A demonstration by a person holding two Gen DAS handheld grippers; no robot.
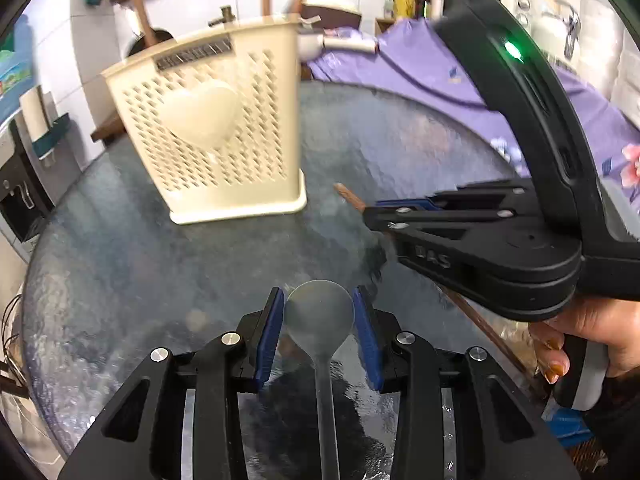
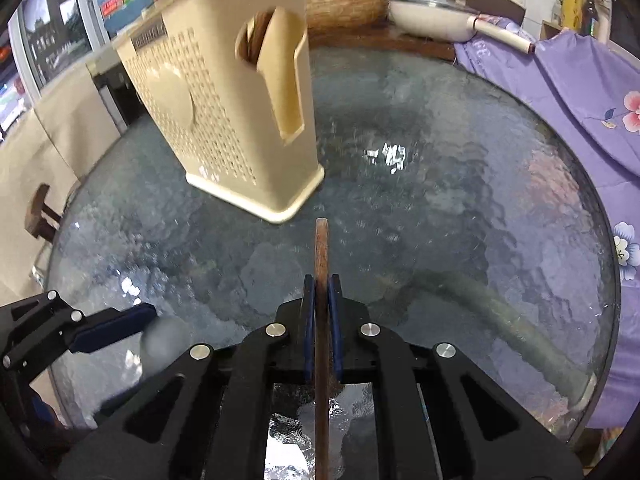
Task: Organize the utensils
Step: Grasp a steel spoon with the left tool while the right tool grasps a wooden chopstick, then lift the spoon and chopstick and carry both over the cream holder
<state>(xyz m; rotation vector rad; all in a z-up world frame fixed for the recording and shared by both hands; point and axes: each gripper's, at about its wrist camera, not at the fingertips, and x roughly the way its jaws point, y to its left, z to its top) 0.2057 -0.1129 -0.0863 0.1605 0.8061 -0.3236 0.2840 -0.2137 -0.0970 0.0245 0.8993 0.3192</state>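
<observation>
A cream perforated utensil holder [image 1: 216, 128] with a raised heart stands on the round glass table [image 1: 120, 264]; it also shows in the right wrist view [image 2: 240, 120], with wooden utensils inside. My left gripper [image 1: 319, 312] has its blue pads on both sides of the bowl of a translucent grey spoon [image 1: 320, 316]. My right gripper [image 2: 322, 320] is shut on a brown wooden stick [image 2: 322, 264] that points at the holder's base. The right gripper [image 1: 384, 216] also shows in the left wrist view, to the right of the holder.
A purple floral cloth [image 2: 580, 92] covers things beyond the table's right side. A white pan [image 2: 432, 20] and a wooden board sit behind the table. The left gripper [image 2: 116, 328] shows at the lower left of the right wrist view. A wall lies behind the holder.
</observation>
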